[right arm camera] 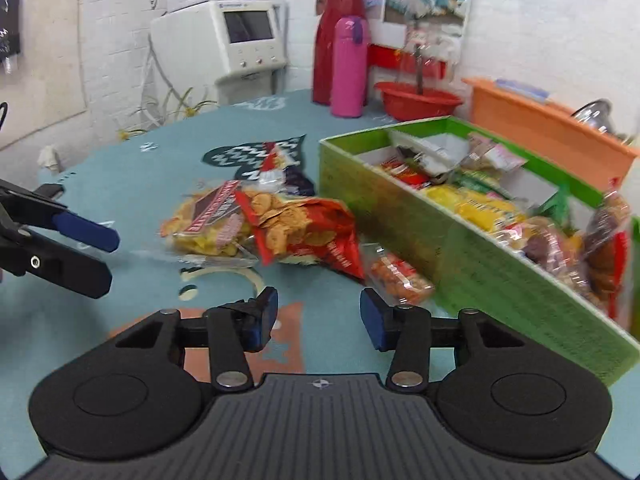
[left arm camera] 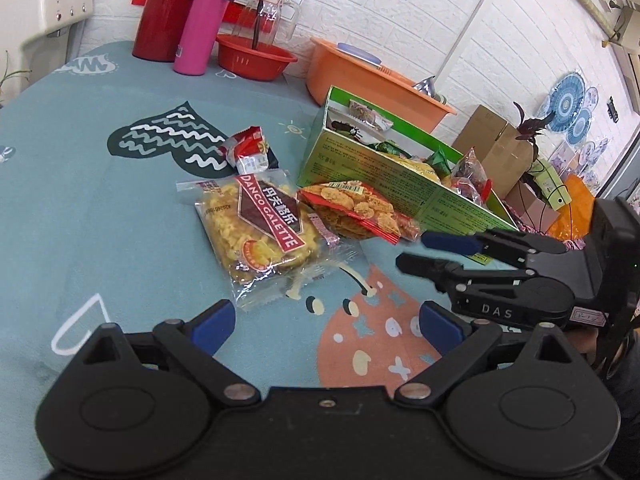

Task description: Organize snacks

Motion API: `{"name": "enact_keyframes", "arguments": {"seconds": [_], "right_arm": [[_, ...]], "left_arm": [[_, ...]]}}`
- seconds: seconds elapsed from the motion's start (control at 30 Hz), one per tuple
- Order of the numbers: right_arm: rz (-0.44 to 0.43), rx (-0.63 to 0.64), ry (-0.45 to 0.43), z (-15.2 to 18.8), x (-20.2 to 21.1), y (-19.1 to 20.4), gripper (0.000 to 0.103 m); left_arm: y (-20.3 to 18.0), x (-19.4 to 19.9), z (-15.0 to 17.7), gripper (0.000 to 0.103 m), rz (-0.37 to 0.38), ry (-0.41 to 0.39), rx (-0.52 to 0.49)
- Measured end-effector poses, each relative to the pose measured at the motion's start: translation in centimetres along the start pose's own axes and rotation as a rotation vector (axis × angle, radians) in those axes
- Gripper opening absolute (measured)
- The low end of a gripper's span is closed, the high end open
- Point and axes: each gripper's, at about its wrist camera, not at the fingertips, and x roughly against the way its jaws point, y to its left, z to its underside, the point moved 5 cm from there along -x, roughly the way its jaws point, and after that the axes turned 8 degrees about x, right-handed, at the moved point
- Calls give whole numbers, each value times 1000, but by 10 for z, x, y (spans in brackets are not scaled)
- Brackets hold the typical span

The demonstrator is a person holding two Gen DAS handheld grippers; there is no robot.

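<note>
Loose snacks lie on the teal tablecloth: a clear Danco Galette packet [left arm camera: 260, 228] [right arm camera: 204, 224], a red cracker bag [left arm camera: 352, 208] [right arm camera: 308, 228] overlapping it, a small red-and-white packet [left arm camera: 250, 150] [right arm camera: 280, 164] behind, and a small clear packet of orange snacks [right arm camera: 400, 276] against the box. The green box [left arm camera: 380, 168] [right arm camera: 400, 208] holds several packets in its compartments. My left gripper [left arm camera: 326, 320] [right arm camera: 112, 262] is open over the cloth, just short of the galette packet. My right gripper [right arm camera: 320, 312] [left arm camera: 416, 250] is open and empty, near the cracker bag's corner and the small orange packet.
At the back stand a red thermos [left arm camera: 164, 8], a pink bottle [left arm camera: 204, 24], a glass jar [left arm camera: 268, 12], a red basin [left arm camera: 256, 56] and an orange basin [left arm camera: 372, 80]. Cardboard boxes [left arm camera: 496, 144] and a plant sit beyond the green box. A white appliance [right arm camera: 232, 40] stands off the table's far-left edge.
</note>
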Motion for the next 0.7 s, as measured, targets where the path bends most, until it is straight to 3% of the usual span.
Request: {"name": "enact_keyframes", "arguments": {"seconds": [0.17,0.23,0.3,0.37,0.47,0.6,0.7], "right_arm": [[115,44,-5,-6,-16,-13,88],[162,56,22,-5,-28,-18,85],[131,45,30,-4,-33,-20,93],[95,43,39,-3,-27,-14,95],[-39,-31,10,-4,-10,-10,82],[73,9,6,-8,-12,-11,84],[86,-20,51,-6,-26,-16,83]], "left_arm": [[0,2,4,103,0,2,6],[2,3,4,103,-3,3,13],[3,4,4,103,-6,3,19],[4,2,4,103,-6,6,20],[3,-4,2,103,-7,15,21],[-5,-7,1,103,15,18,19],[-10,-6,1,103,24,12,5]]}}
